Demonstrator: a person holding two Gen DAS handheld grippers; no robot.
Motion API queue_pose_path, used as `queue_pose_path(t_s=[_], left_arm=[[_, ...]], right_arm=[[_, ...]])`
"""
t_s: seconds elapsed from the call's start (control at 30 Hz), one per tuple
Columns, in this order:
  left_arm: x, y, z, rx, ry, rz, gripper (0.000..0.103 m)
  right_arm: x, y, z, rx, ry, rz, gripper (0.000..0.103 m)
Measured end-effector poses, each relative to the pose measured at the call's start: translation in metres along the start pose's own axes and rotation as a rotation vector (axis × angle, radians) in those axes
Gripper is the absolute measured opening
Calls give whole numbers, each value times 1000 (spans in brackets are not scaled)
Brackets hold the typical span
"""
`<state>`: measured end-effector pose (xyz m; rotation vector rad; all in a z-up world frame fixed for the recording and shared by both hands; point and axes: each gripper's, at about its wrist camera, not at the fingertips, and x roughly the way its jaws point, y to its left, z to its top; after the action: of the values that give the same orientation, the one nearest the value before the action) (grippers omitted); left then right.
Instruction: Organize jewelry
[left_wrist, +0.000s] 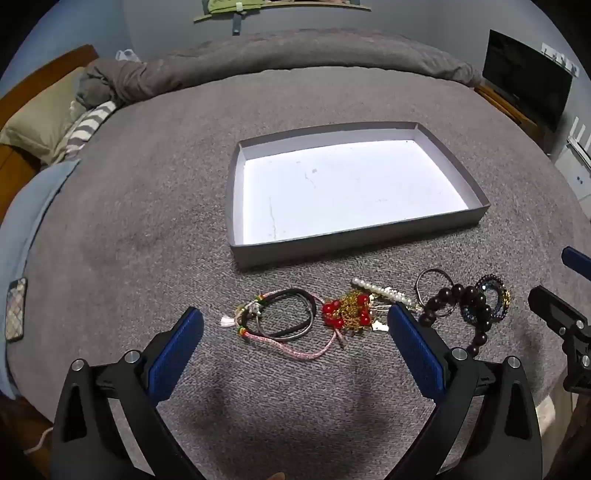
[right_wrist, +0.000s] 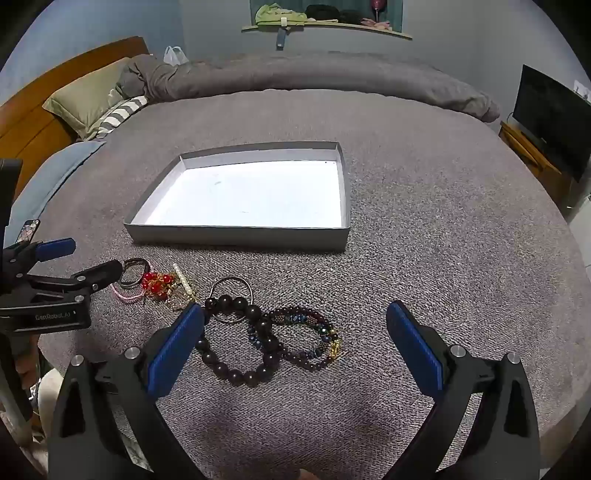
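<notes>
A shallow grey tray (left_wrist: 476, 192) with a white floor lies empty on the grey bed; it also shows in the right wrist view (right_wrist: 236, 236). In front of it lies a row of jewelry: a pink cord with black bands (left_wrist: 284, 314), a red-bead gold chain (left_wrist: 347, 308), a pearl strand (left_wrist: 380, 290), a metal ring (right_wrist: 232, 300), a dark bead bracelet (right_wrist: 240, 343) and a multicoloured bead bracelet (right_wrist: 314, 336). My left gripper (left_wrist: 295, 321) is open above the cord and chain. My right gripper (right_wrist: 295, 317) is open above the bead bracelets. Both are empty.
A phone (left_wrist: 15, 308) lies at the bed's left edge. Pillows (left_wrist: 44, 114) and a rolled grey duvet (left_wrist: 295, 55) lie at the far side. A TV (left_wrist: 524, 77) stands at the right. The right gripper shows at the left view's right edge (left_wrist: 561, 314).
</notes>
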<state>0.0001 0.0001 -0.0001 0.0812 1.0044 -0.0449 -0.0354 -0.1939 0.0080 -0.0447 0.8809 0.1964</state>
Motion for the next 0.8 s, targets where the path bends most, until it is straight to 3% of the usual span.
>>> queue_pose_path(t_s=[0.8], left_arm=[[-5, -4, 0, 17, -11, 7, 101]], right_arm=[[-4, 1, 1, -6, -7, -9, 98]])
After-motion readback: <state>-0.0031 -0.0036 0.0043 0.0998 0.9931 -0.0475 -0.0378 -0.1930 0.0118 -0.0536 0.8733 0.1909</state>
